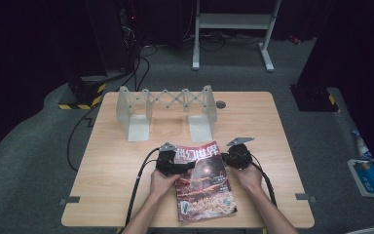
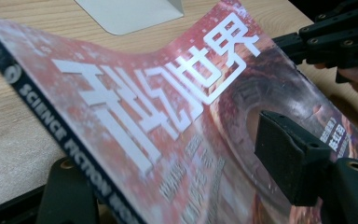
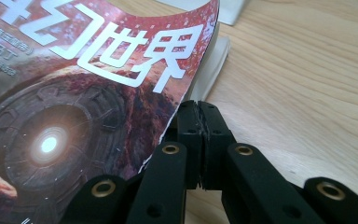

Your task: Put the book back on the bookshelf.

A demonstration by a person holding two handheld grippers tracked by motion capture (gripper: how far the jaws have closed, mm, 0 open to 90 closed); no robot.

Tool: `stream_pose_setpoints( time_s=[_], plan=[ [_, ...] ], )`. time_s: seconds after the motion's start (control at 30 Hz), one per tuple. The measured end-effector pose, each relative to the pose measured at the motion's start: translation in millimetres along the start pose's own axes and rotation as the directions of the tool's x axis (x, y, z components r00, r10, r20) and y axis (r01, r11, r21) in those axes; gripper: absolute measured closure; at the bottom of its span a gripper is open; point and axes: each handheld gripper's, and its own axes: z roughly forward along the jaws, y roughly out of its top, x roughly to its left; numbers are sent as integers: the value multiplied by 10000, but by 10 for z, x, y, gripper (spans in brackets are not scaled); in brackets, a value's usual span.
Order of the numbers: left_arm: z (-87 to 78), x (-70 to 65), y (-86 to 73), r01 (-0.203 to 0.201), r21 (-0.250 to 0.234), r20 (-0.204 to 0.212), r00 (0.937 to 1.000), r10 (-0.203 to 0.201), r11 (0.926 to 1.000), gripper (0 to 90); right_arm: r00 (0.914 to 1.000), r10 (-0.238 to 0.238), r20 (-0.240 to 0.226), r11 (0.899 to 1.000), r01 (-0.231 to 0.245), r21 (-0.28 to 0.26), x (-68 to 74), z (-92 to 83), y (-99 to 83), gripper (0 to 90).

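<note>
From the high view, a red magazine lies on the near middle of the tabletop, a grey folding rack beyond it. The left gripper view shows the left gripper with jaws spread around the bowed cover's spine edge. The right gripper view shows the right gripper with jaws pressed together, pinching the cover's right edge.

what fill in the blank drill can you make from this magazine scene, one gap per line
1. The right tongs are shut on the magazine's ____ cover edge.
2. The left tongs straddle the magazine's spine edge, one jaw above the cover and one ____ it.
3. Behind the magazine a folding rack stands on the ____.
4. On the spine the English words begin with ____.

Missing words: right; below; table; SCIENCE
</note>
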Motion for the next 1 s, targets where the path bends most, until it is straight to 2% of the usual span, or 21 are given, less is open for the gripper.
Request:
stream_pose_setpoints(
  time_s=[0.1, 0.33, 0.47, 0.57, 0.67, 0.77, 1.0],
  plan=[
    [-1, 10, 1, 74, 9, 16, 10000, -74, 10000, 314, 9999, -122, 57, 9999, 123, -27, 32, 14, 9, 884],
    [23, 20, 3, 88, -169, 278, 9996, -84, 9998, 263, 9995, -290, -138, 9996, 290, -51, 67, 26, 10, 884],
    [25, 28, 7, 93, -122, 220, 9997, -90, 9999, 266, 9987, -455, -217, 9989, 453, -79, 94, 39, 16, 884],
    [17, 10, 19, 122, 20, -11, 9999, -122, 9999, 301, 9987, -446, -251, 9990, 444, -72, 102, 42, 17, 886],
    [16, -15, 65, 253, 440, -186, 9995, -245, 9987, 341, 9986, -456, -262, 9989, 455, -63, 110, 45, 22, 886],
    [26, -36, 99, 179, 686, -453, 9989, -148, 9975, 389, 9984, -498, -262, 9987, 496, -71, 110, 46, 21, 886],
    [12, -28, 122, 642, 882, -513, 9969, -599, 9940, 510, 9987, -445, -264, 9990, 443, -100, 108, 48, 21, 882]
  ],
)
